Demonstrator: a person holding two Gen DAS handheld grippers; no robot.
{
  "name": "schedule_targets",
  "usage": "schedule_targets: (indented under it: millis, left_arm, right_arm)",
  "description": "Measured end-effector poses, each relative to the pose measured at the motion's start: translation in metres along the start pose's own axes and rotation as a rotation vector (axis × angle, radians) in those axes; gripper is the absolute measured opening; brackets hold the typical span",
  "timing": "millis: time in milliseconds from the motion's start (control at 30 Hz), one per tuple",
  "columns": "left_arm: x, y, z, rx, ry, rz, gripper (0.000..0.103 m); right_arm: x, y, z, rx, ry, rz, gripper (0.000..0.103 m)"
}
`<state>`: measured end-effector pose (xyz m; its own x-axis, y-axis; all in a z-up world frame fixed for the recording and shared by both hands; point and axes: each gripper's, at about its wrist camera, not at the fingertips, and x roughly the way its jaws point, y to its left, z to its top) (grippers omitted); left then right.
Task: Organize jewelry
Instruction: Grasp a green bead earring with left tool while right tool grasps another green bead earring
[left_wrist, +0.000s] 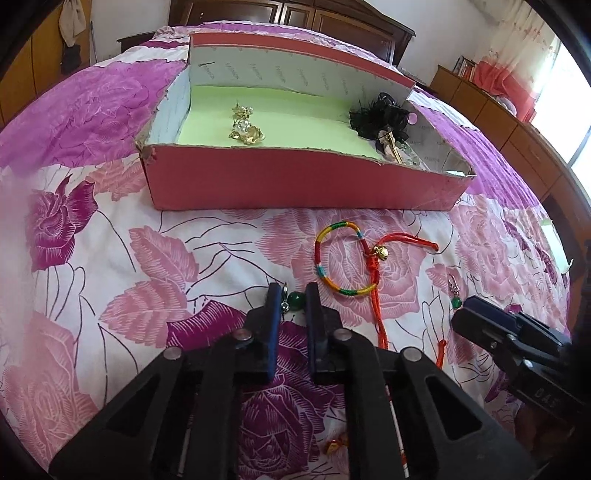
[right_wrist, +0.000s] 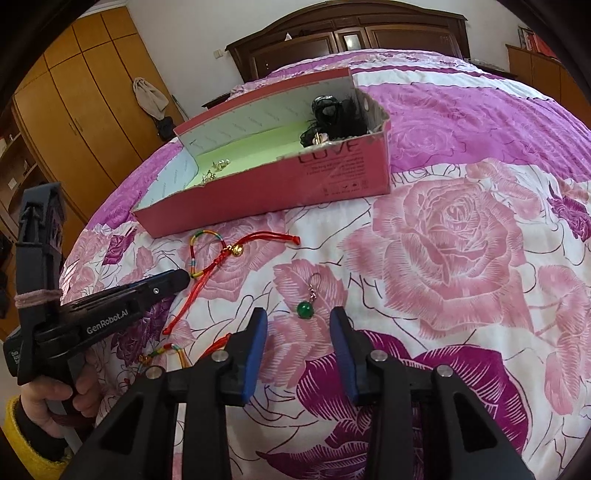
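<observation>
We take the open pink cardboard box (left_wrist: 295, 184) on the flowered bedspread (left_wrist: 110, 258) as our mark. Left of it the cover lies bare. In front of it a rainbow-braided bracelet with red cord (left_wrist: 347, 258) and a green-bead earring (right_wrist: 306, 308) clutter the way. Inside, the green floor's middle is free between gold earrings (left_wrist: 245, 127) and black lace (left_wrist: 380, 116).

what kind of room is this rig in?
Almost certainly a home bedroom: the work surface is a bed with a floral bedspread, a dark wooden headboard stands behind it, and a wooden wardrobe lines the wall.
</observation>
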<state>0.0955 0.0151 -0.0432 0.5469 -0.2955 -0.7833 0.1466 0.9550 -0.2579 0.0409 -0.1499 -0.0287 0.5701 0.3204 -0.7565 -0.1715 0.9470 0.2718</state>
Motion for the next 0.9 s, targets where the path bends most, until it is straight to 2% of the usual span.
schedule_targets:
  millis: [133,333,600,900]
  left_arm:
    - [0.0,0.001,0.0,-0.007,-0.001,-0.008,0.004]
    - [-0.003,0.001,-0.001,-0.007,-0.009,-0.006,0.004]
    - [-0.025,-0.002,0.0,0.0,-0.058,-0.001,0.004]
    - [-0.054,-0.014,0.004,0.034,-0.136,0.012,0.004]
  right_arm:
    - [0.008,0.0,0.003,0.006,0.016,-0.018,0.033]
    - [0.02,-0.016,0.007,0.086,0.046,-0.018,0.012]
    - [0.005,-0.017,0.005,0.105,-0.01,0.034,0.011]
    - [-0.031,-0.002,0.005,0.069,-0.133,0.065,0.011]
